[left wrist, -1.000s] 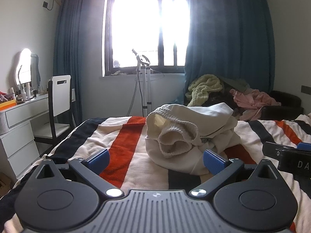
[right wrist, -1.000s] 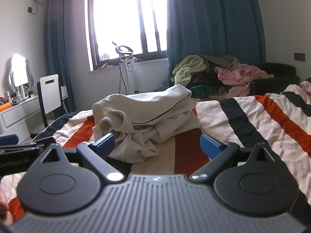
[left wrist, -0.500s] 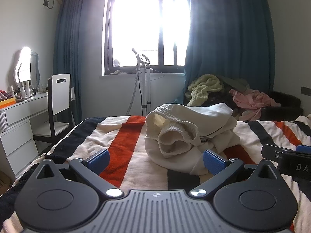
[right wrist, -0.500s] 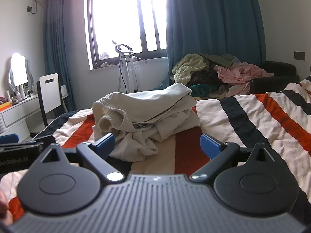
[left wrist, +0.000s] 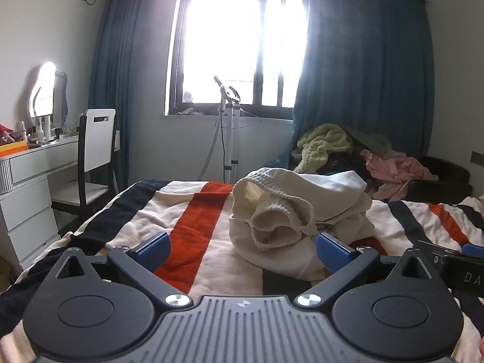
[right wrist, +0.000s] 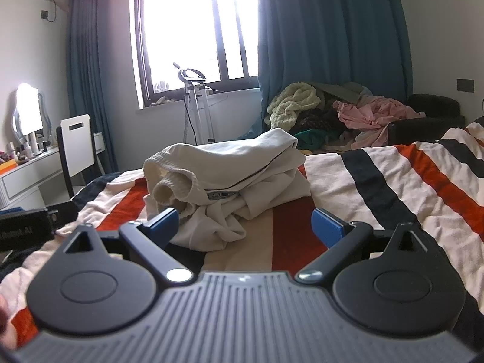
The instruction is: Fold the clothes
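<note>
A crumpled cream-white garment (left wrist: 299,211) with a ribbed cuff lies in a heap on the striped bed blanket (left wrist: 193,227); it also shows in the right wrist view (right wrist: 230,181). My left gripper (left wrist: 242,248) is open and empty, low over the blanket just short of the heap. My right gripper (right wrist: 245,224) is open and empty, also just short of the heap, with its left fingertip (right wrist: 161,222) near the garment's edge. Each gripper shows at the edge of the other's view.
A pile of other clothes (left wrist: 348,154) lies on a dark sofa beyond the bed. A white desk (left wrist: 33,163) with a lit mirror and a chair (left wrist: 93,151) stand at the left. A garment steamer (left wrist: 230,127) stands under the window.
Both grippers have tilted and risen slightly, so the view shows a little more of the room. The garment has not moved, and both grippers stay open.
</note>
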Demonstrator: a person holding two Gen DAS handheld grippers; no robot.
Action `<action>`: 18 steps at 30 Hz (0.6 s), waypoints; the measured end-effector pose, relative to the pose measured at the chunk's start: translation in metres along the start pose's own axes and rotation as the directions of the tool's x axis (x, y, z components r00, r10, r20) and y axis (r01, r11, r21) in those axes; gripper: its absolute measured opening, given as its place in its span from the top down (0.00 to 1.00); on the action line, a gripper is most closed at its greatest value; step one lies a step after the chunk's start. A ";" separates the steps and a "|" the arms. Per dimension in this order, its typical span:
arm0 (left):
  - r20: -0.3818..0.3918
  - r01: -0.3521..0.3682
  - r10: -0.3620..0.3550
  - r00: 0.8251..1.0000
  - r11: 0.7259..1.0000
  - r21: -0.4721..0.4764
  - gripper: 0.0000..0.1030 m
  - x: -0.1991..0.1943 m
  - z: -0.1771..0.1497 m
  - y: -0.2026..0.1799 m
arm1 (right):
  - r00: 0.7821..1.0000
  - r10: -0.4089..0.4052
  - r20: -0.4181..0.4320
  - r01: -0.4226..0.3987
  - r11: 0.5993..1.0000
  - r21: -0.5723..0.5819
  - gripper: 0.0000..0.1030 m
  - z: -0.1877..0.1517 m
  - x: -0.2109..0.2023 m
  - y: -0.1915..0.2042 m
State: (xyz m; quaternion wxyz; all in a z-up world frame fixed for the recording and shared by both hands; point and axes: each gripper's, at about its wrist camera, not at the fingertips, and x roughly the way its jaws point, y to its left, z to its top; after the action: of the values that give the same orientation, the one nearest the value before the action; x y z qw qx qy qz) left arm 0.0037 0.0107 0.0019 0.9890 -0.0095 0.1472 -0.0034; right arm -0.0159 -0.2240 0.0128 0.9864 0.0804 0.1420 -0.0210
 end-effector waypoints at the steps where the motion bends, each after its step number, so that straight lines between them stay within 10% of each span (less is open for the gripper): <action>1: 0.002 0.000 0.000 1.000 1.000 0.004 0.00 0.000 0.000 -0.001 | 1.000 0.001 0.000 -0.001 1.000 0.001 0.07 0.000 0.000 0.000; 14: 0.029 -0.007 0.007 1.000 1.000 0.017 0.00 -0.005 0.001 -0.001 | 0.997 0.071 0.022 -0.072 0.996 0.052 0.07 0.006 -0.005 0.000; 18: 0.063 -0.003 0.003 0.998 1.000 0.013 0.00 -0.011 0.004 0.004 | 0.965 0.262 -0.013 -0.255 0.951 0.174 0.07 0.025 0.009 -0.013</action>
State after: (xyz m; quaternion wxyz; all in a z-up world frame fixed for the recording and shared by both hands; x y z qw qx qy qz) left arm -0.0056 0.0146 0.0088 0.9933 -0.0031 0.1159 -0.0025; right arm -0.0012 -0.2411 0.0318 0.9674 0.1831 0.1455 0.0976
